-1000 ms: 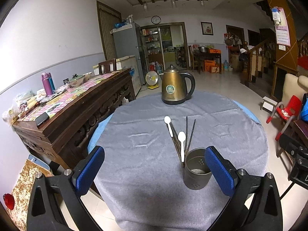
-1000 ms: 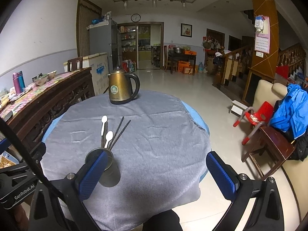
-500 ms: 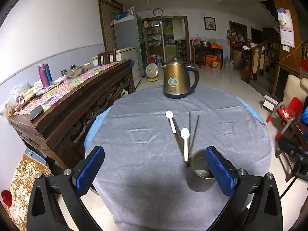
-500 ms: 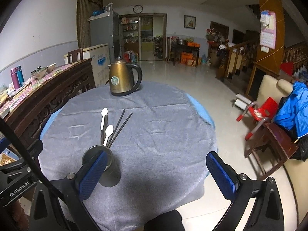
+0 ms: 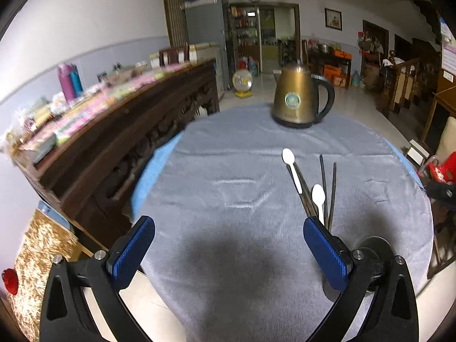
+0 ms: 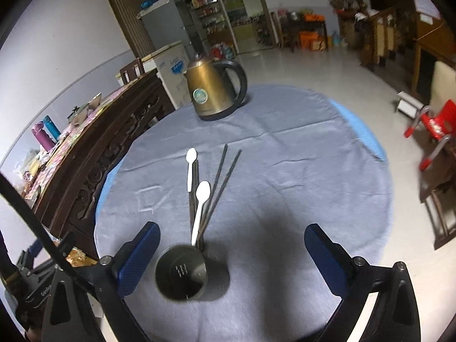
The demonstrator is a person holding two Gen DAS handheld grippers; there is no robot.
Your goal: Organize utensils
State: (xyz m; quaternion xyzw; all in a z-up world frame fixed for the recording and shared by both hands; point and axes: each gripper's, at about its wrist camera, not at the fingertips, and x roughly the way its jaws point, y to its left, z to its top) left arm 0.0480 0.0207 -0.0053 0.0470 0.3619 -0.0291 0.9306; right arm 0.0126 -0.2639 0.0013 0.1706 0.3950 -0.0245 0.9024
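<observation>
Two white plastic spoons, a far one (image 6: 190, 165) and a near one (image 6: 201, 205), lie on the grey tablecloth (image 6: 285, 185) with two dark chopsticks (image 6: 225, 176) beside them. A grey metal utensil cup (image 6: 182, 273) stands just in front of them. In the left wrist view the spoons (image 5: 292, 168) and chopsticks (image 5: 327, 188) lie right of centre and the cup (image 5: 373, 245) is mostly hidden behind the right finger. My left gripper (image 5: 228, 245) is open and empty above the near table edge. My right gripper (image 6: 232, 253) is open and empty, right of the cup.
A bronze electric kettle (image 6: 212, 88) stands at the far side of the round table. A dark carved wooden sideboard (image 5: 114, 131) with bottles and clutter runs along the left. A red child's chair (image 6: 436, 125) and wooden furniture stand to the right.
Both grippers have moved forward and tilted down over the table. The left view has shifted left, so the cup now sits behind its right finger. The utensils have not moved.
</observation>
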